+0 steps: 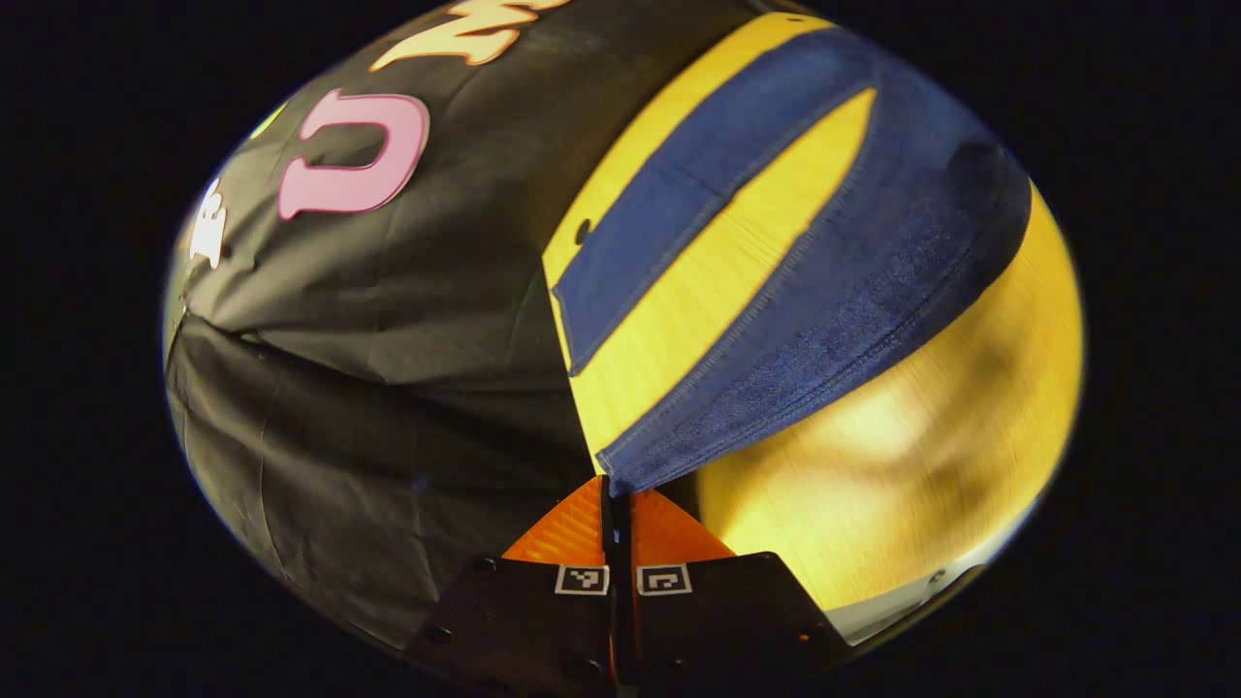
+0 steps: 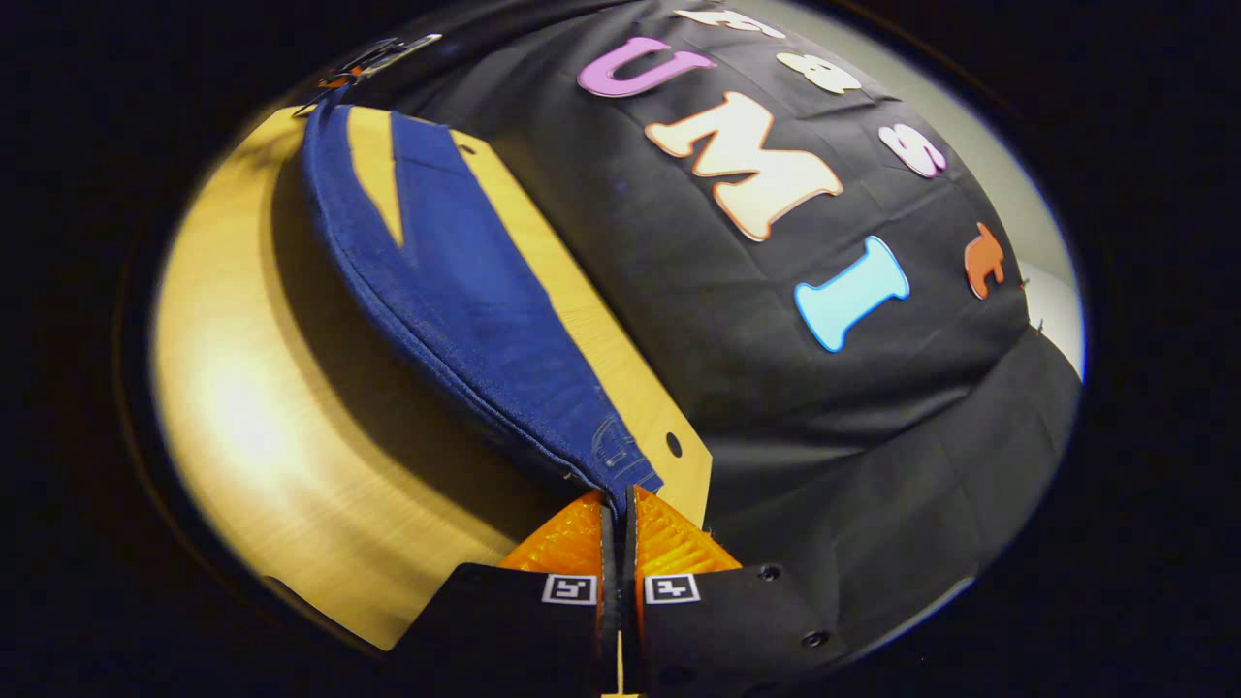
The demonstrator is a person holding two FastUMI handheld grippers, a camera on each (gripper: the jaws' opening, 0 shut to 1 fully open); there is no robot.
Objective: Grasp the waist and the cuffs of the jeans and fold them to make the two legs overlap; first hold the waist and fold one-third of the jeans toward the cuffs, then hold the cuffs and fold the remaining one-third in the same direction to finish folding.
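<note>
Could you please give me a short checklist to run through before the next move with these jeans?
1. Left gripper has a hold on the jeans: ok, jaws closed on a hemmed corner.
2. Right gripper has a hold on the jeans: ok, jaws closed on a stitched corner.
3. Held edge is raised off the table: ok, a shadow lies under it.
4. Both legs overlap: not ok, bare table shows between them in the left gripper view.
5. Cloth lies on the table, not over its edge: ok in what these views show.
6. Which end each gripper holds, waist or cuff: cannot tell.
</note>
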